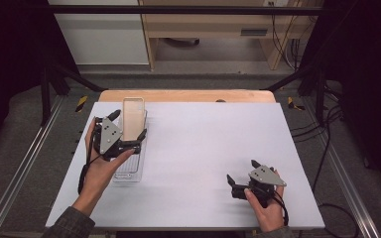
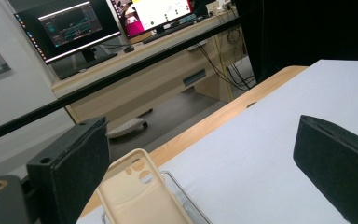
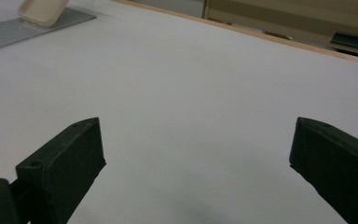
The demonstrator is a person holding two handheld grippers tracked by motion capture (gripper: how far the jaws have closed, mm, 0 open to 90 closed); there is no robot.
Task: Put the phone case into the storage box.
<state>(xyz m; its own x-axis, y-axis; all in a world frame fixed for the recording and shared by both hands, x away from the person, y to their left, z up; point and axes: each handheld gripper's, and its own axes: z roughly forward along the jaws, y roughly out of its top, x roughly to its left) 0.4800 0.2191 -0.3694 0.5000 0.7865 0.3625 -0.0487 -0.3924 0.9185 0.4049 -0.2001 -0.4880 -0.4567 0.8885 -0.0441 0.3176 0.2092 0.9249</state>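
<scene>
A beige phone case (image 1: 133, 118) lies back-up on the far end of a clear ribbed tray (image 1: 129, 168) at the table's left side. My left gripper (image 1: 128, 124) hovers over the tray, open, its jaws straddling the case's near end without closing on it. In the left gripper view the case (image 2: 137, 196) sits low beside the left jaw, with the tray's rim (image 2: 186, 198) just right of it. My right gripper (image 1: 241, 170) rests open near the front right of the table, holding nothing. The right gripper view looks across bare table to the case (image 3: 42, 9) and tray (image 3: 23, 29) at far left.
A white mat (image 1: 208, 139) covers the table, with a wooden edge (image 1: 188, 95) at the far side. Beyond it are a metal frame bar (image 1: 178, 9), a desk (image 2: 168, 70) with monitors (image 2: 70, 28), and cables on the floor at right.
</scene>
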